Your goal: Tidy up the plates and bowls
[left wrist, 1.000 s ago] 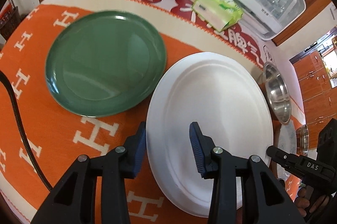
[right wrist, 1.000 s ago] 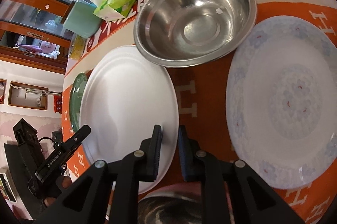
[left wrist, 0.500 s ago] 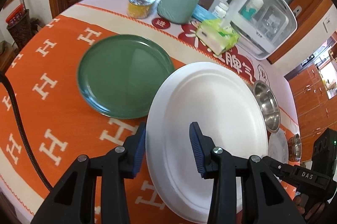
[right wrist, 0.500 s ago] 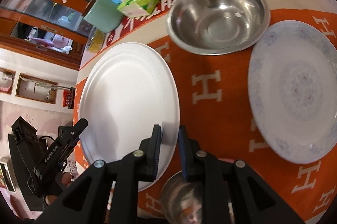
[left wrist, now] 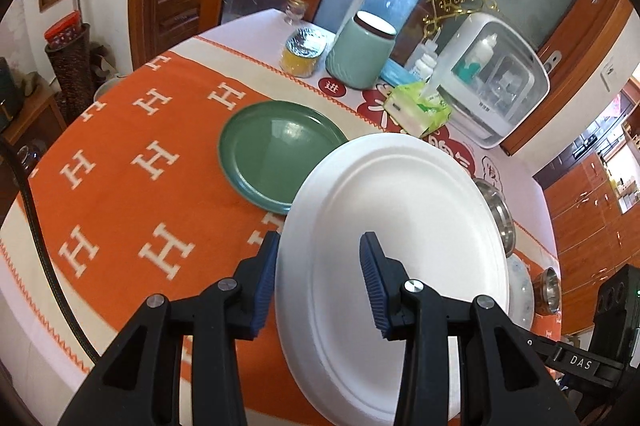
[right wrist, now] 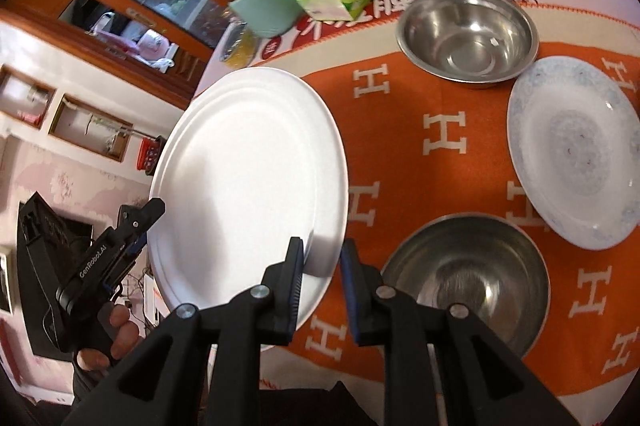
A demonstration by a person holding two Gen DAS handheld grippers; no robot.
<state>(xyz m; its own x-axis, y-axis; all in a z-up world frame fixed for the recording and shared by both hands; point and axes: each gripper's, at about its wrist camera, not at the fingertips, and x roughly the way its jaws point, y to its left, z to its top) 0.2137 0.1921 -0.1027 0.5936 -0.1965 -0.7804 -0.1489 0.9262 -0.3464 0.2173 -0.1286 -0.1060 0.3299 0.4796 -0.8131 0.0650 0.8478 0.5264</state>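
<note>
**Between both grippers: white plate held off the table**

Nearest, the white plate (left wrist: 394, 250) hangs tilted above the cloth, pinched at opposite rim edges by the left gripper (left wrist: 318, 278) and the right gripper (right wrist: 322, 280). At 11 o'clock from the left gripper, beyond the white plate's far edge, lies one green plate (left wrist: 276, 153). From the right gripper: one patterned plate (right wrist: 576, 153) at 2 o'clock and two steel bowls, the near bowl (right wrist: 466, 274) and the far bowl (right wrist: 468, 35).

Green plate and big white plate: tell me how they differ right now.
The green plate lies flat on the orange cloth; the white plate is tilted, off the cloth. Nothing touches the green plate; the white plate has its rim between the fingers of the left claw and the right claw. The green plate is glossy, the white plate matt. Both are round and empty.
</note>
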